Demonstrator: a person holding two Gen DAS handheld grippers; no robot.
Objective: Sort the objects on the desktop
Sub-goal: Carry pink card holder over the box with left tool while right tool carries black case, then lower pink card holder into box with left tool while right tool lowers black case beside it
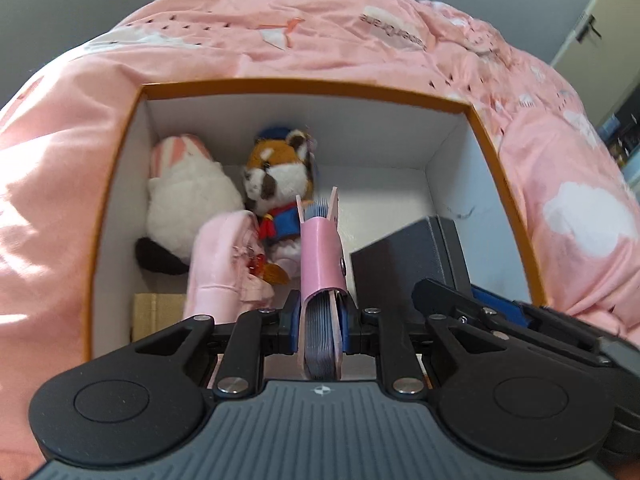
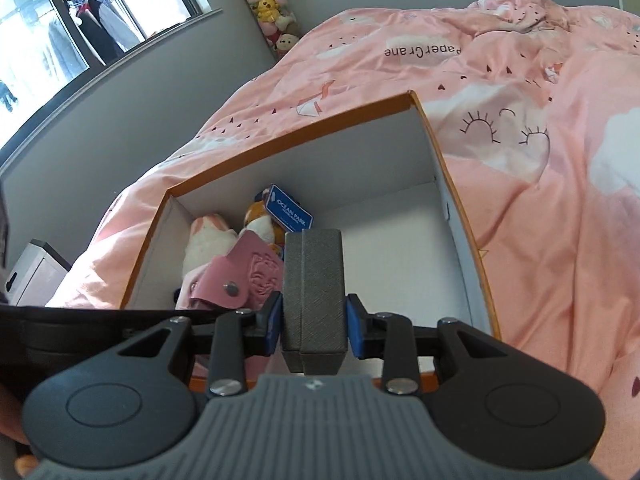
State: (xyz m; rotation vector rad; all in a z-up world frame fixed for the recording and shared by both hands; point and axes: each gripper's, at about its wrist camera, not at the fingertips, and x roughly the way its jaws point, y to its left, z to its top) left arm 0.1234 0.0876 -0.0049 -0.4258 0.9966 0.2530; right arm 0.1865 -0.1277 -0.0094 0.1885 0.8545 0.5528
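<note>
A home bedroom: a bed under a rumpled pink duvet (image 2: 520,128) printed with clouds fills most of the room. Plush toys (image 2: 269,8) are stacked in the corner by grey walls, beside a window (image 2: 60,28) with clothes hanging beyond.

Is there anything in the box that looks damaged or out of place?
Nothing looks damaged. The plush toys lie loosely piled at the box's left side, which suits sorting. The only mark is a thin dark scribble on the right inner wall. The pink card holder and grey case are gripped straight.
</note>
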